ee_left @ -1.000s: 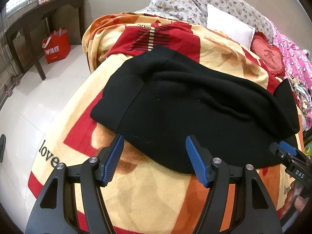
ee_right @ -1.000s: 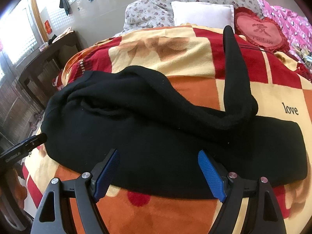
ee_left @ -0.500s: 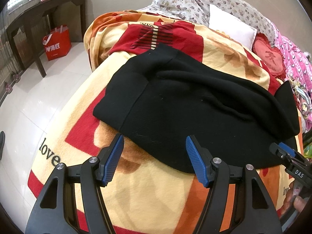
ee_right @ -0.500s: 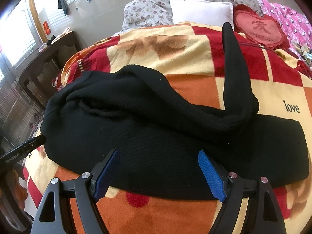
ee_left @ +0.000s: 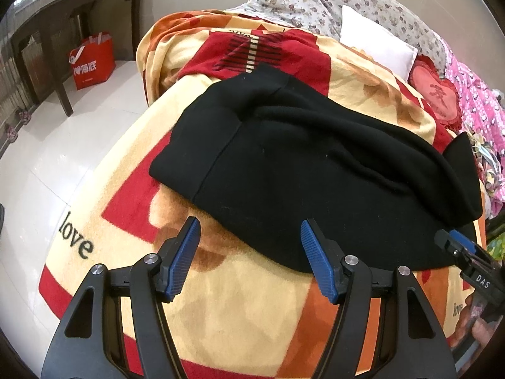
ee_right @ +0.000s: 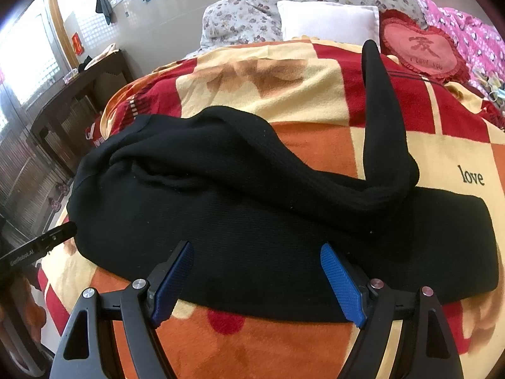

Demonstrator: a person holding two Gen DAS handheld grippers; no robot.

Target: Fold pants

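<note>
your blanket (ee_right: 315, 79) reads "love" (ee_right: 472, 175); the heart cushion (ee_right: 419, 49) says "i love you". the black pants (ee_right: 252, 214) lie across the bed, just ahead of your left gripper (ee_left: 249, 249) and right gripper (ee_right: 255, 278), both jaws wide apart, holding nothing.

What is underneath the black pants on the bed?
The black pants lie on a red, orange and cream blanket printed with "love". The blanket shows all around them; whatever lies under the pants themselves is covered and cannot be seen.
</note>
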